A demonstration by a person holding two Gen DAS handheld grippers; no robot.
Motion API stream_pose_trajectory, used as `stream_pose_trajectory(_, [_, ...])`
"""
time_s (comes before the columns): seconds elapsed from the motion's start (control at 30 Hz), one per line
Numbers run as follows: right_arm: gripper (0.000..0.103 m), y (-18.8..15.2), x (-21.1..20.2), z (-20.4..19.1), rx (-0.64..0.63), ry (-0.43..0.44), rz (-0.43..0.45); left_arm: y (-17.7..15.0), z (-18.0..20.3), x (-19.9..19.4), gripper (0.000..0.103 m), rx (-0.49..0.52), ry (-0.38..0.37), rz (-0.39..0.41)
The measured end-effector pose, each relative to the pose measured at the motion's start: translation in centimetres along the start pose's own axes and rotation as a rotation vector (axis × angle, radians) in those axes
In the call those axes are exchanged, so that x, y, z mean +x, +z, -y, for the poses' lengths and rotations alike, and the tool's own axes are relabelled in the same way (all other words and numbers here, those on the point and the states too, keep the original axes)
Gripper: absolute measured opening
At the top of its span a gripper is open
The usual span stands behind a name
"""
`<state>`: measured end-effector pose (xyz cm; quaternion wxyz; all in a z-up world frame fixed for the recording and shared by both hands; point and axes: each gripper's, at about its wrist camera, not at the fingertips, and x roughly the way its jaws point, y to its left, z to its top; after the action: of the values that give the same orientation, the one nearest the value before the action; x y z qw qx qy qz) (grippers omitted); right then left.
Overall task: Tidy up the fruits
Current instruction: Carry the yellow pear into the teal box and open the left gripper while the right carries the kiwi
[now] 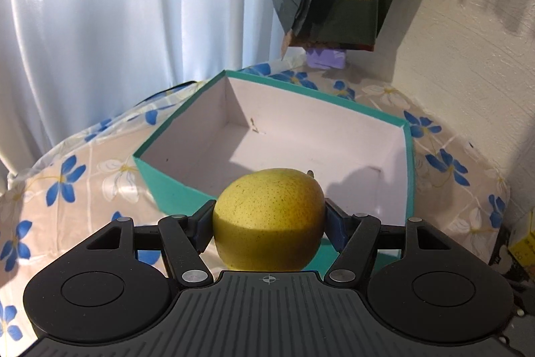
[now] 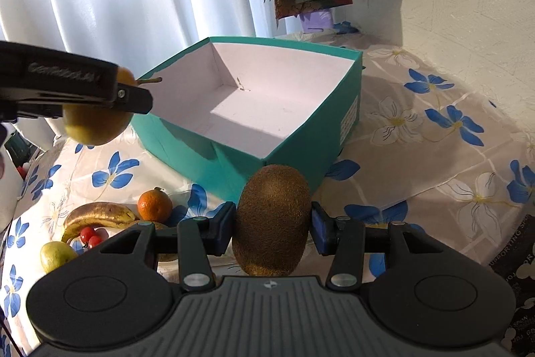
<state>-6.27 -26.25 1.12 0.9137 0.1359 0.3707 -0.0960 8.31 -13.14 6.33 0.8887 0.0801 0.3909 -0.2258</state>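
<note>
With the left gripper (image 1: pixel 269 216) pinching the pear (image 1: pixel 269 220) and the right gripper (image 2: pixel 271 223) pinching the kiwi (image 2: pixel 271 220), lower both gently inside the teal box (image 2: pixel 234 153) before releasing

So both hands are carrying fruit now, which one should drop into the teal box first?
Probably left. The left gripper holds its pear right at the teal box's near-left rim. The right gripper's kiwi looks short of the near corner.
</note>
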Motion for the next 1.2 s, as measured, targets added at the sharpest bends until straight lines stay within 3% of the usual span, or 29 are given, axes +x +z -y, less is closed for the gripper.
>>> stream_pose_trajectory(0.27, [0.046,0.0,-0.6,2.0,0.044,-0.040,0.019,1.9,2.7,4.9,0.070,0.015,0.029,-0.021])
stream_pose_trajectory(0.67, [0.046,0.5,-0.6,3.9,0.094,-0.100,0.043,1.1,3.4,10.8,0.070,0.046,0.051,-0.124])
stream_pose_trajectory(0.87, [0.046,1.2,-0.1,3.8,0.087,-0.099,0.052,0.6,3.2,11.5,0.071,0.075,0.123,-0.120])
stream_pose_trajectory(1.03, [0.046,2.0,-0.1,3.2,0.072,-0.090,0.076,0.8,2.8,11.3,0.066,0.061,0.133,-0.105])
stream_pose_trajectory(1.2, [0.046,3.1,-0.2,3.0,0.056,-0.092,0.104,1.3,2.4,10.9,0.071,0.047,0.126,-0.094])
